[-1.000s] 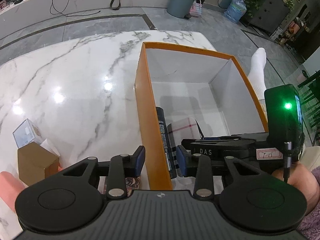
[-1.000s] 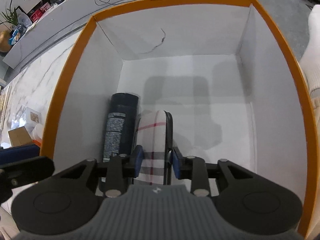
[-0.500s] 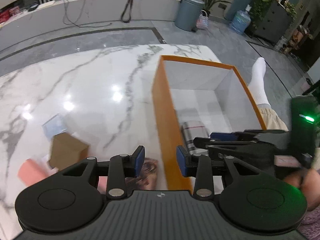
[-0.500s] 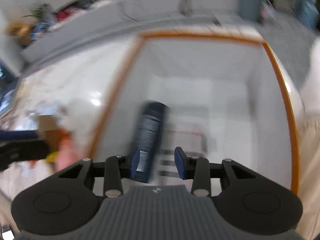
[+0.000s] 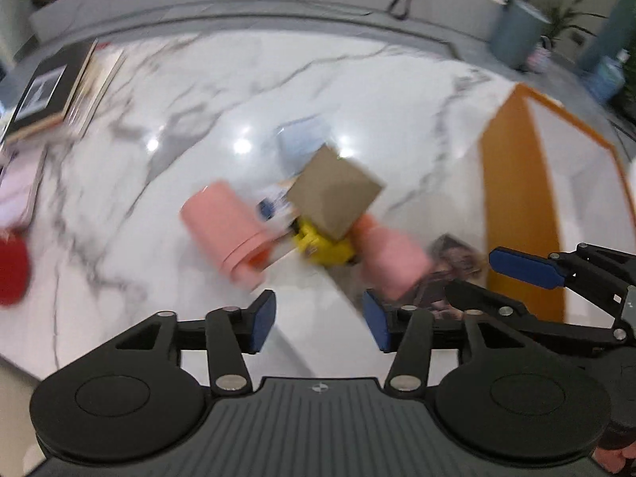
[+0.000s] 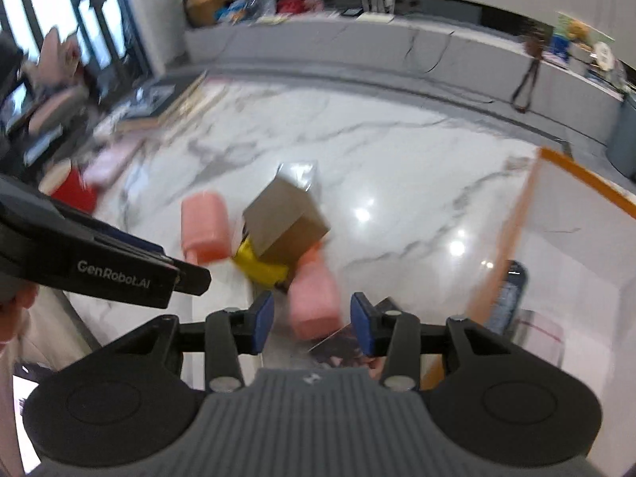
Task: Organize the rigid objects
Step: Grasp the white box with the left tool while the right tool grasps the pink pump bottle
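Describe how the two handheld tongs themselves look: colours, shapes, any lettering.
Both are matte black plastic. The left tongs and right tongs each have two thin black fingers tipped with blue pads, silver screws at the pivots, two round discs at the base and a ribbed grey centre plate. In the right wrist view, the left unit's side bears white "GenRobot.AI" lettering.

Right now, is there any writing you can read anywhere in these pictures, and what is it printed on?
"GenRobot.AI": white lettering on the black side of the left gripper, seen from the right wrist camera.
Dark spray can in the orange box: a label with print, too blurred to read.
Photo card on the marble table: blurred, no legible text.
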The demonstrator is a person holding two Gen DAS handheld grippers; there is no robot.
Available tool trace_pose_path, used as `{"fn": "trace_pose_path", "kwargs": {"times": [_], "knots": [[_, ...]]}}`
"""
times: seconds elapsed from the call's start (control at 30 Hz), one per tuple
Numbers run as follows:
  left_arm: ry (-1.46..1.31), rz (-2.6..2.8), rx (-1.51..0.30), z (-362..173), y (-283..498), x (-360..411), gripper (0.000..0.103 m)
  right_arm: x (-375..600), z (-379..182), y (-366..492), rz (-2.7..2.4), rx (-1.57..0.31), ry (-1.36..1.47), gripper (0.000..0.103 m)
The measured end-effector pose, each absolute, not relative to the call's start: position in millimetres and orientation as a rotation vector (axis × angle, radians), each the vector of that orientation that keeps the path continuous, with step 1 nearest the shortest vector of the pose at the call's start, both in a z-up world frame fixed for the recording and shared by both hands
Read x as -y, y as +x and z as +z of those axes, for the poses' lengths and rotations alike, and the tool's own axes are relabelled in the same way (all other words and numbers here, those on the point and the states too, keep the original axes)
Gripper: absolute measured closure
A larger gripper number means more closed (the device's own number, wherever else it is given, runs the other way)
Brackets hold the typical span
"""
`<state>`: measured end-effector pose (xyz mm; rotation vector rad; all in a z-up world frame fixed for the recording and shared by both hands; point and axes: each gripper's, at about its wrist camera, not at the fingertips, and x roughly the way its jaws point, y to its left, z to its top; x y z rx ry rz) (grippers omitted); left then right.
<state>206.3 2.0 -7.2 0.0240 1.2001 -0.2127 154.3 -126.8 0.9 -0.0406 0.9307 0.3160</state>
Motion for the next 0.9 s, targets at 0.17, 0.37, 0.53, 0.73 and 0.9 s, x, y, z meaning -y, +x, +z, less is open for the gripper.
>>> {"fn": "trace_pose_path", "kwargs": {"times": [0.17, 0.37, 0.53, 0.73, 0.9], "knots": [[0.008, -0.162, -1.230, -32, 211, -13, 0.024, 111, -24, 171, 0.327, -0.992, -0.119, 0.053], [-0.061, -0.143, -1.281, -54, 216, -23, 0.017, 105, -45, 190, 0.341, -1.053, -0.169, 0.053], [-0.099, -0.134, -1.325, -68, 225, -26, 0.017, 98, -59, 202, 0.357, -1.084, -0.181, 0.053], [-0.128, -0.138, -1.363, -81, 233, -22, 0.014, 96, -68, 208, 0.371, -1.099, -0.170, 0.053], [-0.147, -0.158, -1.373, -85, 237, -18, 0.018, 92, -71, 208, 0.353, -1.101, -0.189, 0.060]]}}
